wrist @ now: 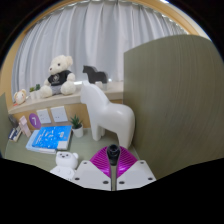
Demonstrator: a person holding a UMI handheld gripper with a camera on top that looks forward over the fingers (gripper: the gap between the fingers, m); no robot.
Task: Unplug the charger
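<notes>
The gripper (113, 168) has its two pink pads (93, 172) drawn close, clamped on a small black charger (114, 154) that stands between them. The charger's long axis runs forward along the fingers, its rounded end pointing away from the jaws. Just beyond it stands a white horse (108, 113). Left of the fingers lies a small white toy (66, 163), and farther left a blue book (49, 137). Beyond these, a teddy bear (59, 74) sits on a shelf (60, 99) before grey curtains (100, 35).
</notes>
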